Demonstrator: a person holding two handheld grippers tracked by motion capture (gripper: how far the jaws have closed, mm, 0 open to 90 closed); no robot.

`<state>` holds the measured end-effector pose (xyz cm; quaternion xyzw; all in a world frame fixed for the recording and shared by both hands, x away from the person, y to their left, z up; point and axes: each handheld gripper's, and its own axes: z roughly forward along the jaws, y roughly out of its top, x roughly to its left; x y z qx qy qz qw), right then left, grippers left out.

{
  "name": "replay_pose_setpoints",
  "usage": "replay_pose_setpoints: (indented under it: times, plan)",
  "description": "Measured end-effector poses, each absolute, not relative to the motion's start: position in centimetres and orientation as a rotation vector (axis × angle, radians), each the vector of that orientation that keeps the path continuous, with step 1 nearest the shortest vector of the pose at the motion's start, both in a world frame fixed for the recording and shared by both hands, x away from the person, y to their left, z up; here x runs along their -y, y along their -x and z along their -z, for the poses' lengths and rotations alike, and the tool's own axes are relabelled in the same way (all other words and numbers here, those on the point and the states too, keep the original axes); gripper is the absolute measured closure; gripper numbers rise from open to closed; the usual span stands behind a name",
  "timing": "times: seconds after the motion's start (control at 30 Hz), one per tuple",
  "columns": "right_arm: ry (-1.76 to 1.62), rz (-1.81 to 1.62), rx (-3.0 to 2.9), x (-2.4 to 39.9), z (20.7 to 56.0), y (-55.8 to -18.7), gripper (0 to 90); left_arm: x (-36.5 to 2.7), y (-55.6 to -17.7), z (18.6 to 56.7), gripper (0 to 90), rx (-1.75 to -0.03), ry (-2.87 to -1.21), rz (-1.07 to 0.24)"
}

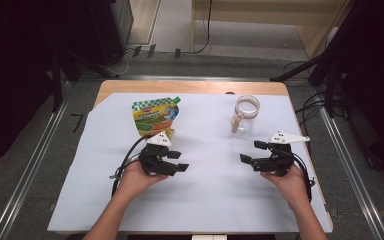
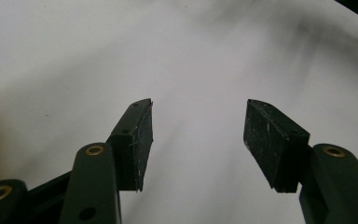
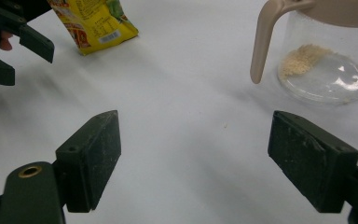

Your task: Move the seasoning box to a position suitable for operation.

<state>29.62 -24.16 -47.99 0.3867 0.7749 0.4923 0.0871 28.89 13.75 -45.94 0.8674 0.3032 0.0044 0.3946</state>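
left tool (image 1: 177, 161) agape, right tool (image 1: 250, 151) agape — both empty

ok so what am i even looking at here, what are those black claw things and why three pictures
Those black things are hand-held grippers: a person holds one in each hand at a table. The high view looks down from above, showing the left gripper and the right gripper. The other two pictures come from small cameras riding on each gripper, looking out between its two black jaws. On the white sheet lie a yellow-green snack pouch and a clear jug with a beige handle; the right gripper view shows a few crumbs at the jug's bottom. Both grippers are open and hold nothing; the pouch sits close behind the left one.
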Motion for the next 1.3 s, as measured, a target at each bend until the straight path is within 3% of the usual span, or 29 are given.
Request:
replay_pose_setpoints:
  times: [0.43, 0.83, 1.3]
  plan:
    - [-1.096, -1.421, -2.364, 23.3, 48.0, -29.5, 21.8, -14.5, -29.2, 45.5, 43.8, -0.810, -2.161, 0.021]
    - [-1.017, -1.436, -2.376, 23.1, 47.6, -29.7, 32.9, -14.3, -29.2, 45.4, 44.3, -0.812, -2.184, -0.007]
    - [-0.970, -1.439, -2.390, 23.0, 47.4, -29.4, 38.1, -14.2, -29.4, 45.7, 44.4, -0.800, -2.189, 0.014]
